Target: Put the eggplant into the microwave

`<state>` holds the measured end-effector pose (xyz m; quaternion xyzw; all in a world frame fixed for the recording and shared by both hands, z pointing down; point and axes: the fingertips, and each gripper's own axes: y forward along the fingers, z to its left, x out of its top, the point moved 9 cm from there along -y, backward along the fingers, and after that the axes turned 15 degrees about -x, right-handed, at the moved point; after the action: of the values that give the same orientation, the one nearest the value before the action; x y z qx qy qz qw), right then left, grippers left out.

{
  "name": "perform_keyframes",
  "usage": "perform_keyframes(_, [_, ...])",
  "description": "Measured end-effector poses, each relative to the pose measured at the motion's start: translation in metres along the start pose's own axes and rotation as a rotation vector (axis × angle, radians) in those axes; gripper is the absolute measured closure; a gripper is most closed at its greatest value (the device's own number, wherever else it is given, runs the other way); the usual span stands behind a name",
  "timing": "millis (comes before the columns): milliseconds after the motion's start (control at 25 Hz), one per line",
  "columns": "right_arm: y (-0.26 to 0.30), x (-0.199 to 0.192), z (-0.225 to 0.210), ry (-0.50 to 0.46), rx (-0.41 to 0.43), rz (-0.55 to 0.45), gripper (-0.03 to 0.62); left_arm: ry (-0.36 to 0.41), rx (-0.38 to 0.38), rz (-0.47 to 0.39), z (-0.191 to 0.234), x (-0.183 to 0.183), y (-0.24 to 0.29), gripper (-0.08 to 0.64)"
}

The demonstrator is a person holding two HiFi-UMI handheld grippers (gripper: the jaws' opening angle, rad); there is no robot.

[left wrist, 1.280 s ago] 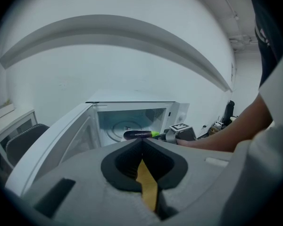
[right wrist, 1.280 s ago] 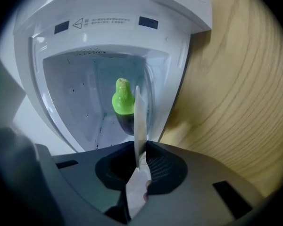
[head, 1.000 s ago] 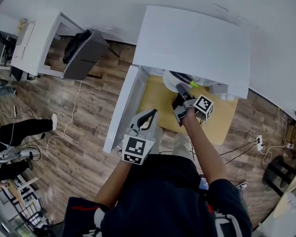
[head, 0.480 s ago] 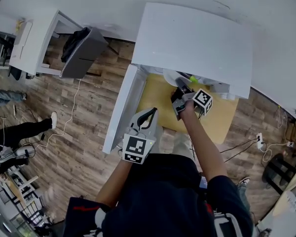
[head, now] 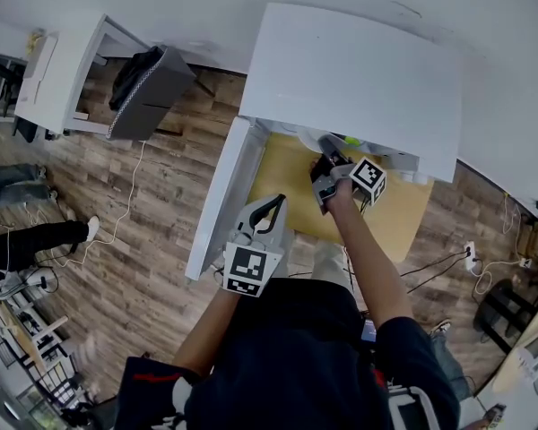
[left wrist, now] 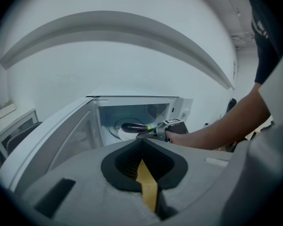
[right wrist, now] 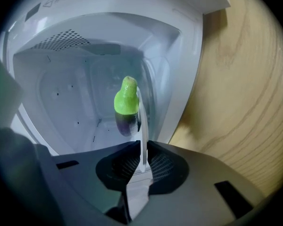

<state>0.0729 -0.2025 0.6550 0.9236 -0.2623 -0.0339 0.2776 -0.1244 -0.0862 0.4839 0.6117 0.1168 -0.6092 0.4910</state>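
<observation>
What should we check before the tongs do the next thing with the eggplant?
1. Microwave door open: ok, it is swung wide to the left.
2. Grip on the eggplant: ok, the right tongs are shut on its green end.
3. Eggplant pointing inside: ok, its dark end reaches into the opening, toward the white plate.
4. Eggplant resting on the plate: cannot tell, so don't let go yet.
5. Left tongs out of the way: ok, they are shut, empty and back from the opening.
</observation>
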Motion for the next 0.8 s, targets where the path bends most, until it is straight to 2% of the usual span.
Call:
perform_keyframes(400, [0.0014, -0.0027, 0.003, 0.02, 0.008, 0.004, 0.558, -0.001, 0.003, -0.003, 0.0035, 0.0027, 0.0011, 0.546])
perform_keyframes(800, [-0.0002, -0.0032, 0.0019, 0.021, 0.0, 0.019, 0.524, -0.002, -0.001, 0.0, 0.003, 0.0035, 0.0031, 0.546])
